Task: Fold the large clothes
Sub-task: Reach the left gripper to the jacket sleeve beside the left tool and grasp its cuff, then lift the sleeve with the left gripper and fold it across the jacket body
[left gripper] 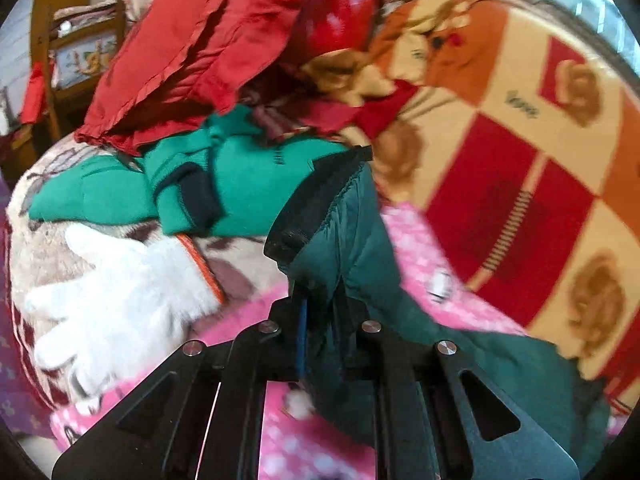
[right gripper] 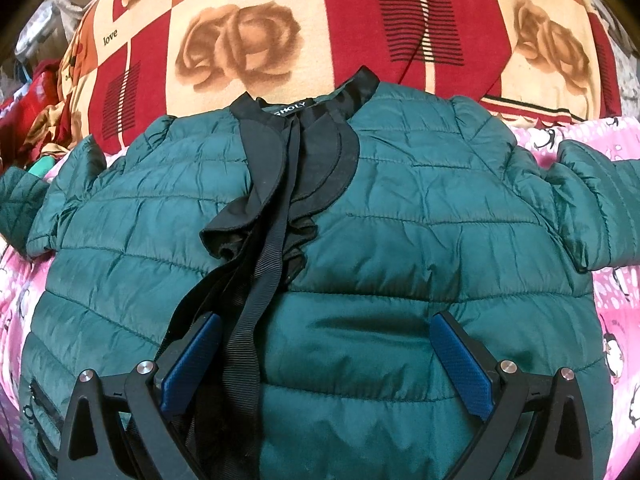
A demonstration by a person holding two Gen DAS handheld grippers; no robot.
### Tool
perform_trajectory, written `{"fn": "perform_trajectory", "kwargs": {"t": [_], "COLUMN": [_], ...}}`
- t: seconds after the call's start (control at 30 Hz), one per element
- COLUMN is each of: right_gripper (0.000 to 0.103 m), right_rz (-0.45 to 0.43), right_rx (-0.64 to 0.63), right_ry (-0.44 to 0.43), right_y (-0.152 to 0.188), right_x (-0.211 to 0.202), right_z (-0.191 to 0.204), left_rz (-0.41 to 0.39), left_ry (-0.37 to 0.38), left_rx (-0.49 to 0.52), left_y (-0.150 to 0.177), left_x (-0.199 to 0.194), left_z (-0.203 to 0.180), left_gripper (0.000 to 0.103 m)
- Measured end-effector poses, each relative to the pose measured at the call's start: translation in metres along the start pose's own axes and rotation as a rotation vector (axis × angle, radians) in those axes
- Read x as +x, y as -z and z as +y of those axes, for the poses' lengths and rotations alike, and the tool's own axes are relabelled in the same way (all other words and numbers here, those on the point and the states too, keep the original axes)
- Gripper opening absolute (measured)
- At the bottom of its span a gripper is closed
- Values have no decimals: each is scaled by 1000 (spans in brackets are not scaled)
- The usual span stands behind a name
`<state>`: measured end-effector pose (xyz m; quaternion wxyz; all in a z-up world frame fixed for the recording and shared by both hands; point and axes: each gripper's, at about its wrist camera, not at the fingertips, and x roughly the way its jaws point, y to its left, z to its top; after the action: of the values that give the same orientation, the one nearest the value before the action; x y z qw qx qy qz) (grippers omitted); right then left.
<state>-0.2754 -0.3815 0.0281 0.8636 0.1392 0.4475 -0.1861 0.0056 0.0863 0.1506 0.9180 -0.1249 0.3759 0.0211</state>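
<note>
A dark green quilted jacket (right gripper: 400, 216) lies flat, front up, on a pink printed sheet (right gripper: 616, 292), with a black collar, black ruffle and a black strap (right gripper: 264, 248) down its middle. My right gripper (right gripper: 326, 320) stands open low over the jacket's lower front, its blue pads (right gripper: 460, 356) wide apart and the strap running beside the left one. In the left wrist view, my left gripper (left gripper: 316, 320) is shut on the jacket's sleeve (left gripper: 352, 240), which rises from between the fingers to its black cuff (left gripper: 320, 192).
A heap of clothes lies beyond the sleeve: a red ruffled garment (left gripper: 180, 60), a bright green sweater (left gripper: 240, 184) and a white furry item (left gripper: 120, 296). A red, orange and cream rose-patterned blanket (right gripper: 280, 32) borders the sheet. Wooden furniture (left gripper: 80, 48) stands far left.
</note>
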Motion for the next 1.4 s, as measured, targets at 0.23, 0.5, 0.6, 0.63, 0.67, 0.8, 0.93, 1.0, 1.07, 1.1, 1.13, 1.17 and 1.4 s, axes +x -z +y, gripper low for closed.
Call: {"fn": "perform_trajectory", "kwargs": {"t": [0.23,0.5,0.6,0.63,0.67,0.8,0.93,1.0,1.07,1.1,1.13,1.17,1.4], "right_gripper": [103,103,103,103,103,103,103,103,103,103,103,103,103], "right_rz": [-9,-62,-60,-61,-60,-63,-60,-56,-46,-44,-45,-49,-46], "right_rx": [-34,14,36,43,47,60,67,76,87,90,92,96,96], "right_ry": [23,16,15,15,15,20,28,30,35,36,37,40,81], "right_y": [-4,-4,-2,0,1,4,7,8,7,7,6,6,3], "right_x": [-10,-37,-41,-43,-44,-49,-50,-50,-48,-47,-47,-47,-46], "right_z": [1,-19,-26,-29,-31,-41,-51,-56,-62,-64,-66,-68,-82], "left_rz": [-5,0,2,7,10,22,36,35,33,36,46,53,84], "left_ry": [95,197,228,240,248,265,283,286,291,294,301,306,332], "left_rx": [126,254,313,331,343,387,429,455,478,487,496,503,548], "left_y": [28,64,82,88,91,109,127,134,140,143,147,150,179], "left_x": [-55,-100,-113,-116,-117,-121,-127,-129,-129,-130,-130,-130,-129], "left_z": [-54,-124,-151,-160,-167,-195,-223,-235,-246,-251,-258,-263,-298], "left_gripper": [9,8,8,8,8,8,8,8,8,8,8,8,8]}}
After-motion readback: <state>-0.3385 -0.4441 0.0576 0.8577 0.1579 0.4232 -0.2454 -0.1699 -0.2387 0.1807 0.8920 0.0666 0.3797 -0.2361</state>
